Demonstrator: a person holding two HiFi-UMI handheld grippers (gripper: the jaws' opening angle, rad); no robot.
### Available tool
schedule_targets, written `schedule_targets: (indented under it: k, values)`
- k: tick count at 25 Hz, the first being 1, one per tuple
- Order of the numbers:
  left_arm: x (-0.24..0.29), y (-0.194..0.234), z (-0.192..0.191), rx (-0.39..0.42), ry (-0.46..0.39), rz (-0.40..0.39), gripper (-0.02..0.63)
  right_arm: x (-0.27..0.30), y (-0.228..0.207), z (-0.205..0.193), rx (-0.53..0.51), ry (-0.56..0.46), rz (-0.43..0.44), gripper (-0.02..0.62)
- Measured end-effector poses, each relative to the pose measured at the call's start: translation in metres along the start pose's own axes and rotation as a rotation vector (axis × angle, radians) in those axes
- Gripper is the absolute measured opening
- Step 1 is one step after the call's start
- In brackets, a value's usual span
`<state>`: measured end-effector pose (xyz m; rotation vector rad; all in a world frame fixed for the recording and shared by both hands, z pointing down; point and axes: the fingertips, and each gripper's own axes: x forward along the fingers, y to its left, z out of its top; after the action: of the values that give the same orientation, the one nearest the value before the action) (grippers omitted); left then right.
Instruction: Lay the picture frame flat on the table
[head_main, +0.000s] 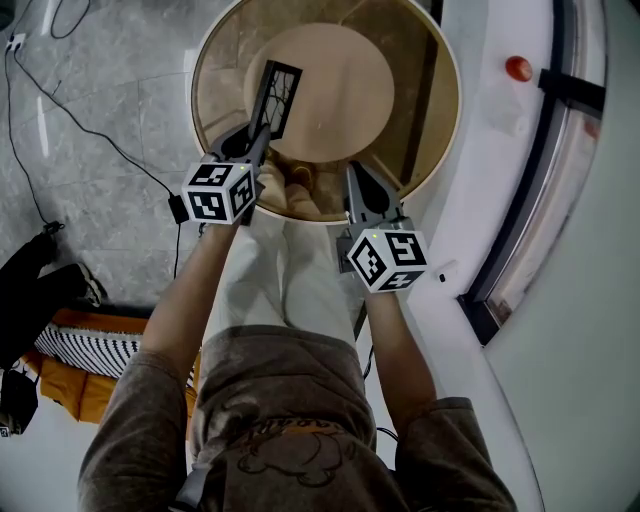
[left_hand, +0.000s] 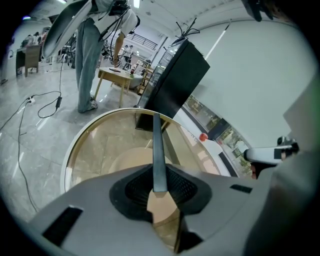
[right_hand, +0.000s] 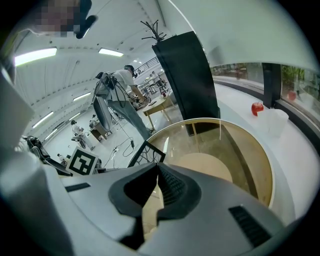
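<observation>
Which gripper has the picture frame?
The left gripper: its jaws clamp the picture frame by its edge over the glass table. The right gripper holds nothing.

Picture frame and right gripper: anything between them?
Nothing; head view shows only bare glass table between the picture frame, clamped in the left gripper, and the right gripper.
</observation>
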<state>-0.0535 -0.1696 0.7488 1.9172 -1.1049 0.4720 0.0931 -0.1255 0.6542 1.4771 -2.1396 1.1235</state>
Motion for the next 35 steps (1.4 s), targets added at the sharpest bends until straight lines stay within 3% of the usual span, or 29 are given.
schedule_targets:
  k: [13,35]
  values:
    - [0.005,0.025,0.0,0.041,0.003,0.074,0.106,0.005,0.001,-0.002,0.003,0.015,0.003,0.021]
    - [0.015,0.058,-0.009,0.019,0.001,0.179,0.174,0.014,-0.004,-0.01,0.013,0.039,0.013,0.021]
